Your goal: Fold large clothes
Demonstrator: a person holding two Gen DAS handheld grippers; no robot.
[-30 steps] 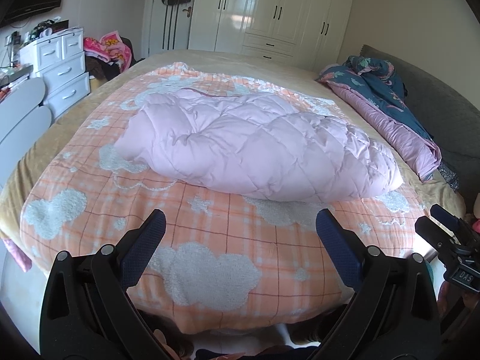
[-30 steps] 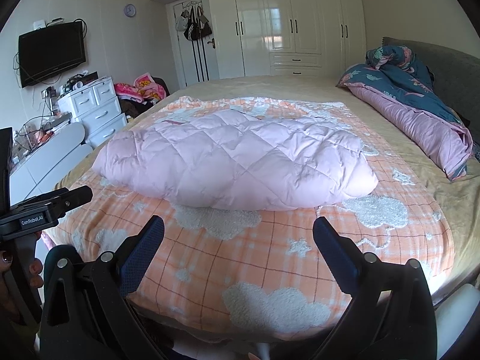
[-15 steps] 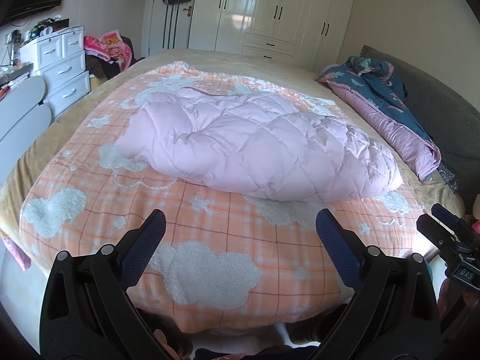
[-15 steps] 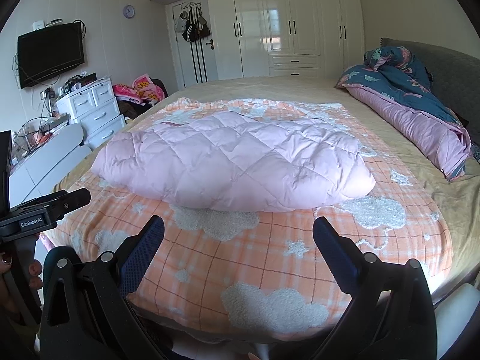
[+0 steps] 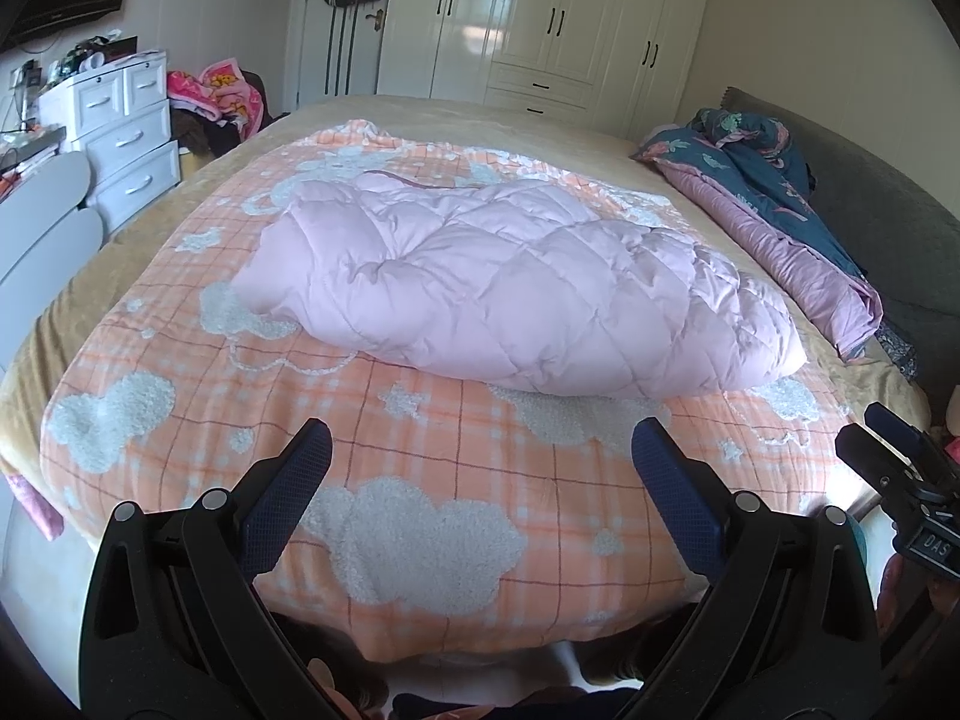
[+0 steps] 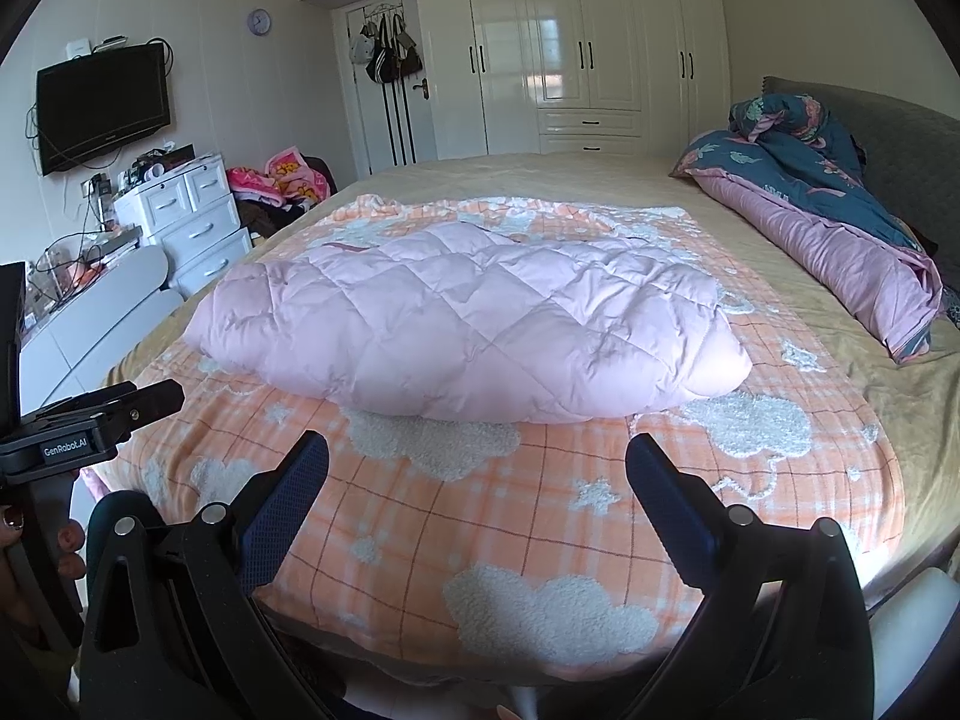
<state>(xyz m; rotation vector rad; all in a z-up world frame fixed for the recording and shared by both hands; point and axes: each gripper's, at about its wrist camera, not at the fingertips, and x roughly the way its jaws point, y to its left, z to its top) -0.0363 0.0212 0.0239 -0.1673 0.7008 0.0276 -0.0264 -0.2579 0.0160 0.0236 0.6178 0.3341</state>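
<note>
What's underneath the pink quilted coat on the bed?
The pink quilted coat lies on an orange plaid blanket with white fleecy clouds, over a tan sheet. Anything directly beneath the coat is hidden.

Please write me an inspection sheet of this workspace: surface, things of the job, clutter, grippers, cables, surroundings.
Surface: bed with orange plaid cloud blanket spread flat.
Job's things: pink quilted coat lying puffy in a bundle on the blanket, untouched.
Clutter: blue-and-pink duvet heaped along the headboard side.
Grippers: left gripper and right gripper both open, empty, above the near blanket edge.
Cables: wires hanging below the TV.
Surroundings: white wardrobe, white drawers, bags on door.
</note>
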